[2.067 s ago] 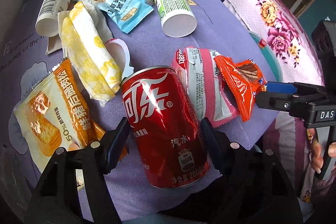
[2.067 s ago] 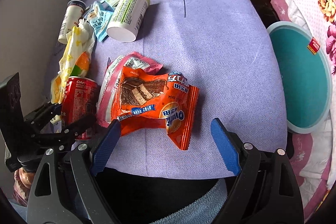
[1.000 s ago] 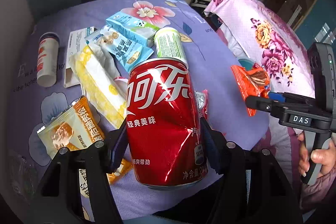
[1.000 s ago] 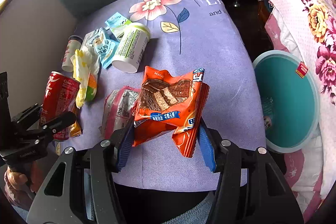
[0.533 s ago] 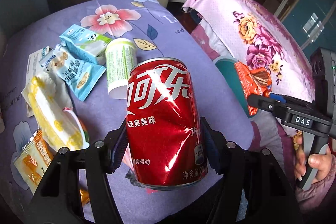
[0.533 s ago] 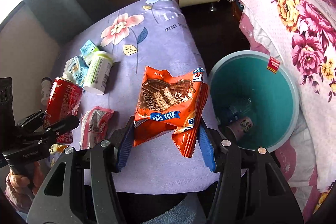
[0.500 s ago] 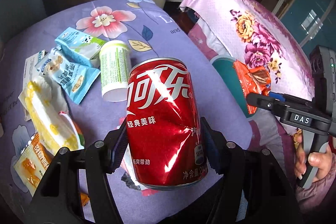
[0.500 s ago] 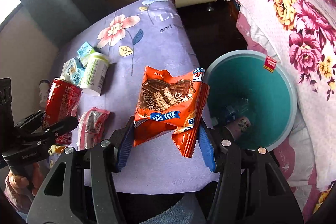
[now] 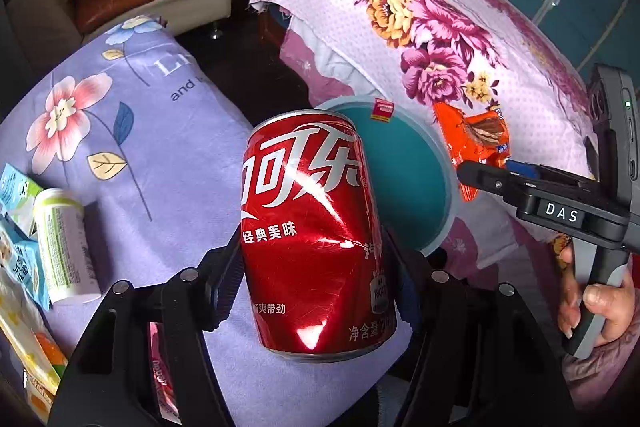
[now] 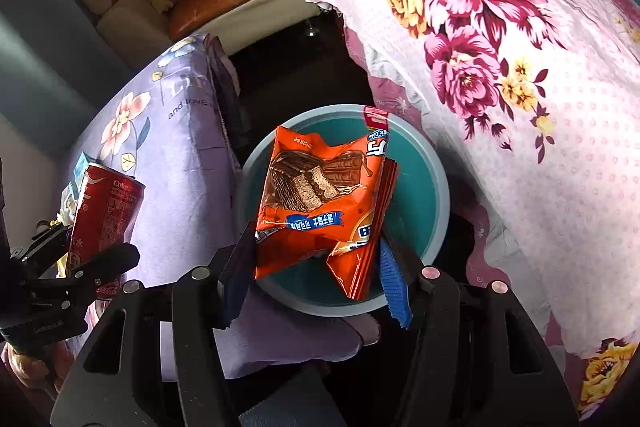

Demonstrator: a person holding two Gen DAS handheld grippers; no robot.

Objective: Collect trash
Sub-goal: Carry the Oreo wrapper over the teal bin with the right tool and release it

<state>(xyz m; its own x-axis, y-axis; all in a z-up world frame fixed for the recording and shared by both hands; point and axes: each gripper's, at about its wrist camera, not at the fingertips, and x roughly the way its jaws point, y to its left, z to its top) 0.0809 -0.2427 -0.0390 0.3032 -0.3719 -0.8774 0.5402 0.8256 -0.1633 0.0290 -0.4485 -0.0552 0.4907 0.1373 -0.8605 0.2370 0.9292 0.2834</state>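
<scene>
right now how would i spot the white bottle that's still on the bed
Find the purple flowered bedspread, then the litter at its left edge. The white bottle lies on its side beside blue packets, the only round tube among flat wrappers.

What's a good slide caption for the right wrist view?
Right claw holds an orange snack wrapper over the teal bin.

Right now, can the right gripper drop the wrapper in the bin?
Probably yes. The right gripper holds the orange wrapper right over the open teal bin, and nothing shows between them.
</scene>
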